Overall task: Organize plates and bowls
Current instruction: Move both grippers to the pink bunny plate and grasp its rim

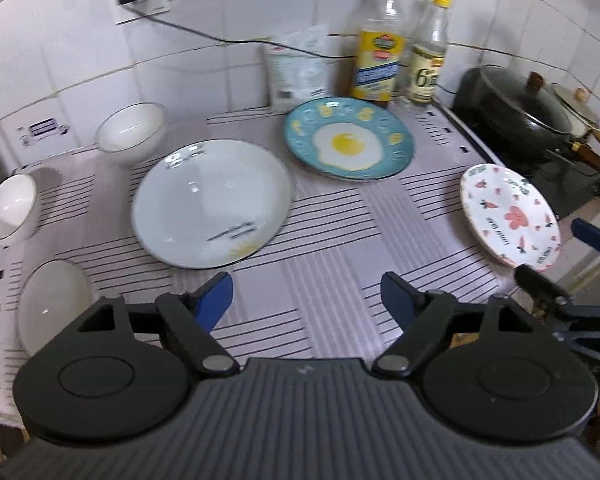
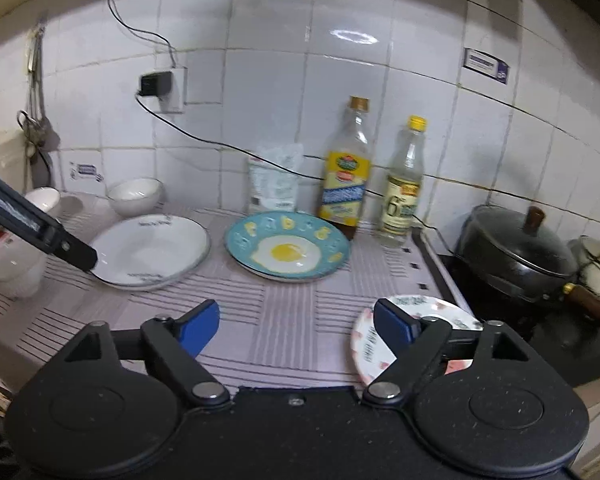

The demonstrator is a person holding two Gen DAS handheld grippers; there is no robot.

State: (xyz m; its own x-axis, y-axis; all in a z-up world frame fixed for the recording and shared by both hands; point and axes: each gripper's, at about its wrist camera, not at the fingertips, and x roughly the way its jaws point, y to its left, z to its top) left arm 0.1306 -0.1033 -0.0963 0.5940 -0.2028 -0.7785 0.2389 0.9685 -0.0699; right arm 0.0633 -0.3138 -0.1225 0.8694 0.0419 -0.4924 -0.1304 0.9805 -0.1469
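On the striped counter mat (image 1: 332, 240) lie three plates: a white one (image 1: 212, 204) at the left, a teal fried-egg plate (image 1: 348, 140) behind it, and a pink patterned plate (image 1: 508, 216) at the right edge. Three white bowls (image 1: 132, 130) (image 1: 10, 208) (image 1: 54, 308) stand along the left side. My left gripper (image 1: 306, 292) hangs open over bare mat, just in front of the white plate, holding nothing. In the right wrist view my right gripper (image 2: 296, 320) is open and empty; its right finger sits above the pink plate (image 2: 364, 344). The white plate (image 2: 152, 252) and teal plate (image 2: 288, 248) lie farther back.
Two bottles (image 2: 344, 176) (image 2: 404, 188) and a white bag (image 2: 274, 184) stand against the tiled wall. A black lidded wok (image 2: 516, 252) sits on the stove at the right. A black cable (image 2: 204, 140) runs from a wall socket. A black gripper part (image 2: 40, 232) reaches in over the white plate's left rim.
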